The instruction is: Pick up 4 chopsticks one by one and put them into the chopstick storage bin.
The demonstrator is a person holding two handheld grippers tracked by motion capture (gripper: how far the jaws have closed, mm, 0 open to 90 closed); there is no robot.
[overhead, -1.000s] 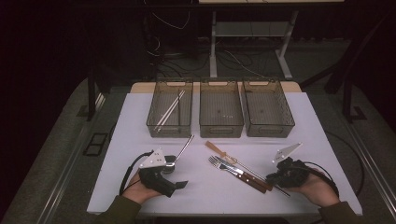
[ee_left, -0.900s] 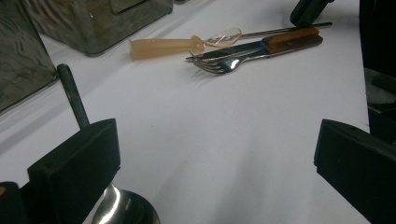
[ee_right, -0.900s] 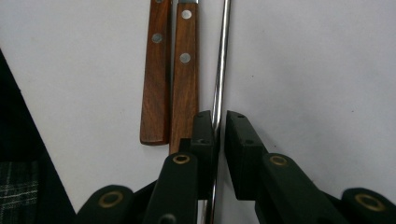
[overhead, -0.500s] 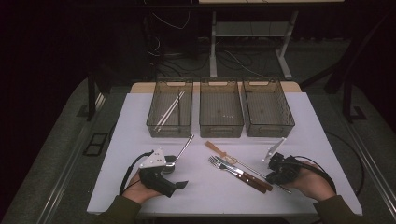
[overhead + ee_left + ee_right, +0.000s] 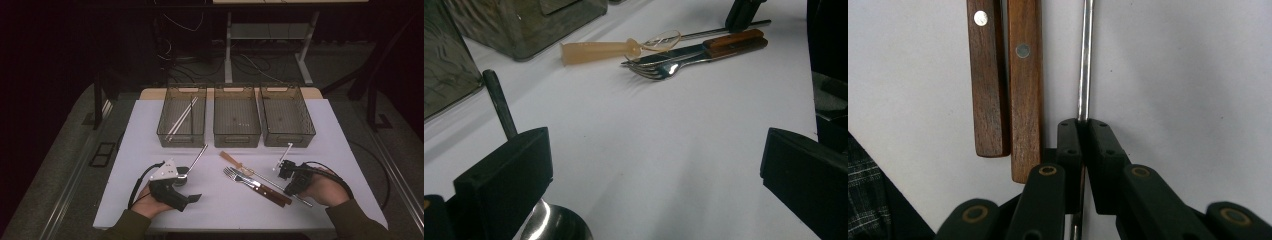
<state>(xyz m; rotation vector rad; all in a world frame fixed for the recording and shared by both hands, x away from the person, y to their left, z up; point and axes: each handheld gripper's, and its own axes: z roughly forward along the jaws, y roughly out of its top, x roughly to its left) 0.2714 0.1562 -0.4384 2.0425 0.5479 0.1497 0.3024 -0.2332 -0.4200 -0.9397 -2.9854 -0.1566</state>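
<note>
My right gripper [image 5: 290, 189] [image 5: 1080, 125] is at the right front of the white table [image 5: 150, 130], its jaws pressed together on a thin metal rod [image 5: 1085, 60] [image 5: 302, 200]. Left of the rod lie two wooden handles [image 5: 1005, 75], a knife [image 5: 267, 190] and a fork [image 5: 235, 174]. A tan plastic handle [image 5: 231, 160] [image 5: 596, 48] lies behind them. My left gripper [image 5: 187, 186] [image 5: 654, 170] rests open at the left front. A steel spoon [image 5: 196, 157], with its bowl [image 5: 554, 225], lies against the left jaw.
Three see-through bins stand in a row at the back: the left bin [image 5: 162, 131] holds white sticks [image 5: 181, 119], while the middle bin [image 5: 216, 131] and the right bin [image 5: 310, 131] look bare. The table drops off close behind both hands.
The right hand has shifted a little left and rolled its gripper down onto the metal rod. The left gripper has not moved.
</note>
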